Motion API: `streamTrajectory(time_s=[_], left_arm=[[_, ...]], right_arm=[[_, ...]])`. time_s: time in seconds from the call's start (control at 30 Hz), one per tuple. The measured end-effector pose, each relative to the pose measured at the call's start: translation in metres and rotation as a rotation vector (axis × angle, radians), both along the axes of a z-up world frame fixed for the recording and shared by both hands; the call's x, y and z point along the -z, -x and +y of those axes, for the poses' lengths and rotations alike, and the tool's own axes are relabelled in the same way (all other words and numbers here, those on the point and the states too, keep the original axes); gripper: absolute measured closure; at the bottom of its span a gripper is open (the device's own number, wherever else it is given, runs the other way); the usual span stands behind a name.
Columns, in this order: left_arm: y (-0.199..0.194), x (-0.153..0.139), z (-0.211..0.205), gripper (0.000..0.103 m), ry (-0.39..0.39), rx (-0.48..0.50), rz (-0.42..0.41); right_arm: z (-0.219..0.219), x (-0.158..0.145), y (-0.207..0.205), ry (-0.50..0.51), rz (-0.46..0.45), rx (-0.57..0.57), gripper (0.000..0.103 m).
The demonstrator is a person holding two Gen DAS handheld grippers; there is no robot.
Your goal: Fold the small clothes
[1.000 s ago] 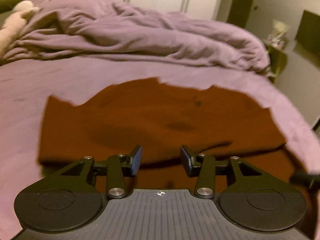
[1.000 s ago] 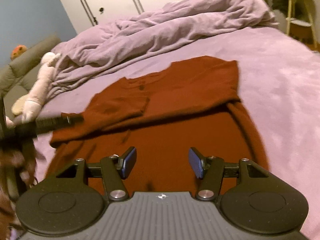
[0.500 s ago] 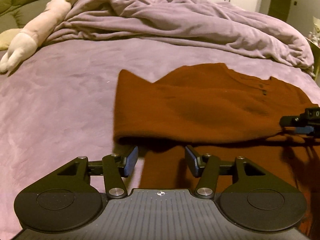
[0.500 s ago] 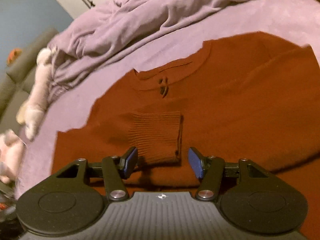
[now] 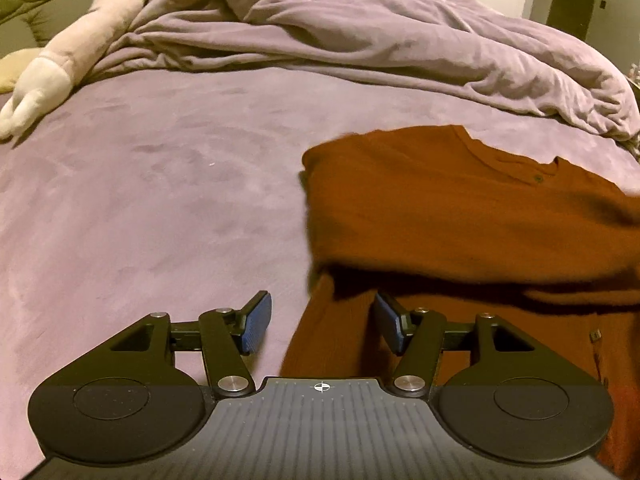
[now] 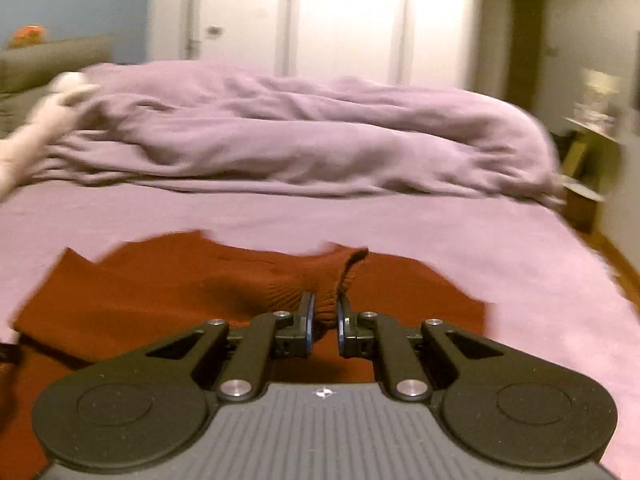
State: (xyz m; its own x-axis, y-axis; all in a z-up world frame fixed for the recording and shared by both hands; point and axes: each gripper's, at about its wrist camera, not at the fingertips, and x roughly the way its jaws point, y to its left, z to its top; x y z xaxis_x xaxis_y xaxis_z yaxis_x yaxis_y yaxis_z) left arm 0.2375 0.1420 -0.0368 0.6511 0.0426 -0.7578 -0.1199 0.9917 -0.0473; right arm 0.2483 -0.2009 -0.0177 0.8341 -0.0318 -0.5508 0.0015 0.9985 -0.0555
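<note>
Lilac bedding covers the bed [image 5: 152,208] that carries everything, and on it lies the rust-brown sweater [image 5: 460,216], spread toward the near right part of the mattress as the left wrist view shows it, with its upper half folded down over the lower body so a thick doubled edge runs across the cloth. Its neckline, with a small dark button, faces the far side. In the right wrist view one ribbed sleeve cuff [image 6: 320,284] stands lifted off the rest of the garment, pinched between the blue pads of the right claw [image 6: 325,316], which is clenched on it; that view is blurred, so finer detail of the knit is lost. The left claw [image 5: 322,322] hovers low over the sweater's near left edge, its jaws spreading apart, with the cloth's border lying below the gap but neither pad pressing on it. Beyond the sweater a rumpled lilac duvet [image 5: 360,40] is heaped across the far side of the bed. A pale plush toy [image 5: 76,56] lies at the far left, beside the duvet. White wardrobe doors [image 6: 320,20] stand behind the bed.
</note>
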Motion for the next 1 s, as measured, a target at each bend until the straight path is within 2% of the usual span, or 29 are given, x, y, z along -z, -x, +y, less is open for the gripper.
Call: streamTrajectory(time_s=[0.07, 0.17, 0.27, 0.37, 0.47, 0.57, 0.67, 0.77, 1.0], left_arm=[[-0.008, 0.001, -0.006, 0.041, -0.009, 0.001, 0.003], [-0.015, 0.002, -0.014, 0.041, -0.006, 0.003, 0.006], [-0.018, 0.003, -0.020, 0.041, -0.012, 0.009, 0.009], [-0.019, 0.006, -0.024, 0.040, -0.027, 0.014, 0.015], [-0.021, 0.006, -0.027, 0.039, -0.040, 0.013, 0.016], [-0.021, 0.004, -0.030, 0.038, -0.039, 0.002, 0.013], [-0.019, 0.002, -0.031, 0.034, -0.025, 0.004, 0.009], [-0.018, 0.003, -0.034, 0.033, -0.038, 0.010, 0.008], [-0.018, 0.007, -0.029, 0.031, -0.026, -0.012, 0.016]], right_arm=[[-0.022, 0.012, -0.005, -0.036, 0.062, 0.044, 0.093], [-0.046, 0.028, -0.009, -0.143, 0.138, 0.052, 0.093], [-0.055, 0.036, -0.011, -0.201, 0.159, 0.042, 0.091], [-0.062, 0.042, -0.015, -0.259, 0.181, 0.039, 0.086], [-0.058, 0.044, -0.022, -0.277, 0.200, 0.001, 0.085], [-0.050, 0.039, -0.024, -0.200, 0.175, -0.035, 0.097], [-0.039, 0.028, -0.020, -0.012, 0.088, -0.042, 0.097], [-0.037, 0.027, -0.020, 0.097, 0.057, -0.012, 0.097], [-0.050, 0.047, -0.030, 0.121, 0.112, 0.014, 0.097]])
